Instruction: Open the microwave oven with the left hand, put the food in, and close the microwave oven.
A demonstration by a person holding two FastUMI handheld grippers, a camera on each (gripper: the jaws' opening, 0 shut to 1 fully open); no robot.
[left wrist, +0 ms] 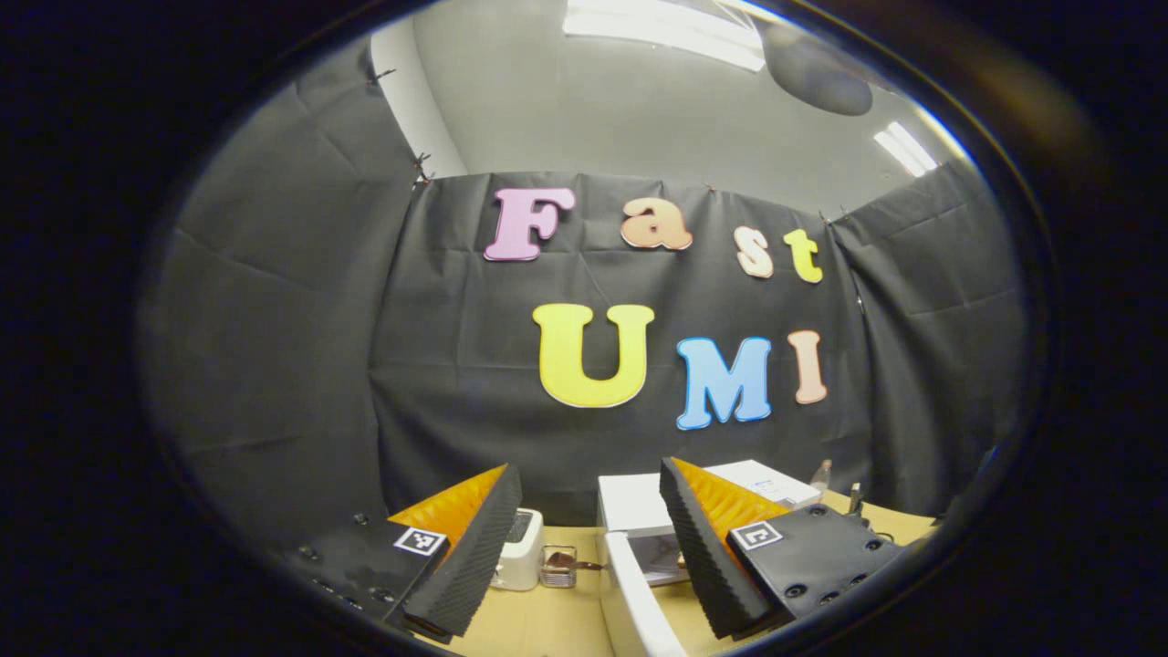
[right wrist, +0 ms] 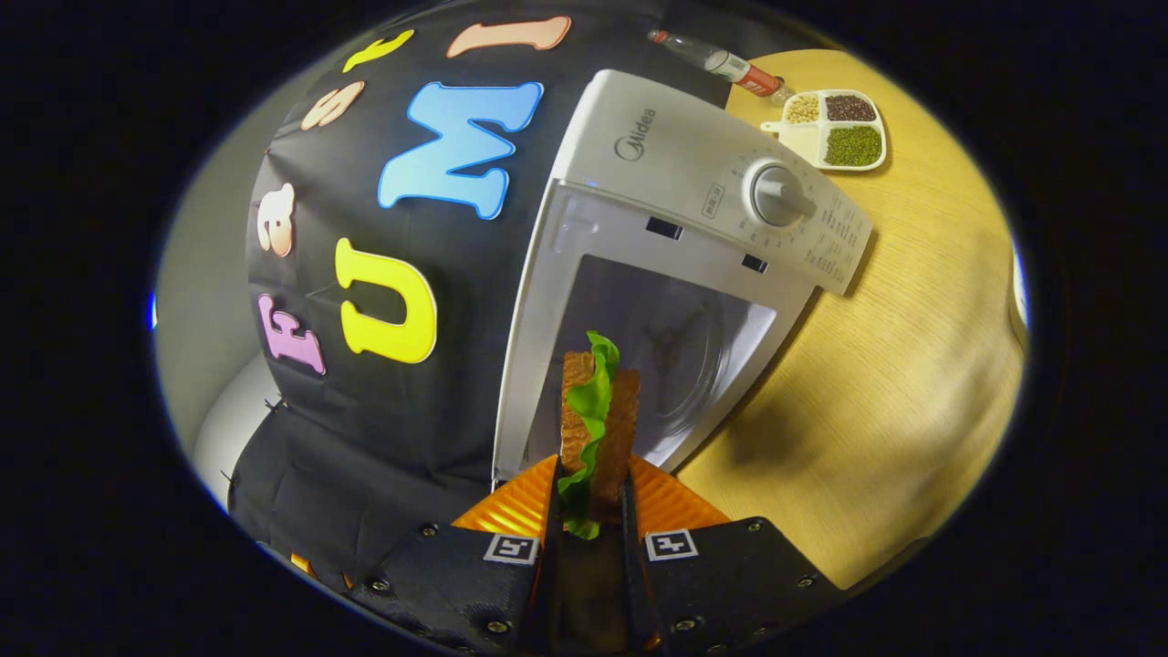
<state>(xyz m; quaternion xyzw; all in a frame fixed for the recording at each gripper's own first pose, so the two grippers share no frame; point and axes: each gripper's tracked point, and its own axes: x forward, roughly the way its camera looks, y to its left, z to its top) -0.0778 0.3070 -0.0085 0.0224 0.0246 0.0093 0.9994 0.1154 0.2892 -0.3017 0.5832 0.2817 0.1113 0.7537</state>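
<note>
Between right tongs [right wrist: 591,511] fingers, sandwich [right wrist: 598,415] clamped before open microwave [right wrist: 693,173].

1. This is a staged recording booth made up as a kitchen corner, not a real home.
2. Black cloth [left wrist: 301,365] hangs pinned as walls on 3 sides, creased, with a plain grey ceiling [left wrist: 584,119] and strip lights [left wrist: 666,32] above it.
3. A light wooden table [right wrist: 894,383] carries kitchen goods: a white microwave [right wrist: 693,173] with its door open, a white toaster [left wrist: 522,552], a divided dish [right wrist: 835,128] of dried beans and grains, and a bottle [right wrist: 721,62] lying near it.
4. Printed square markers [left wrist: 420,540] sit on the handheld tools, a sign of data capture.
</note>
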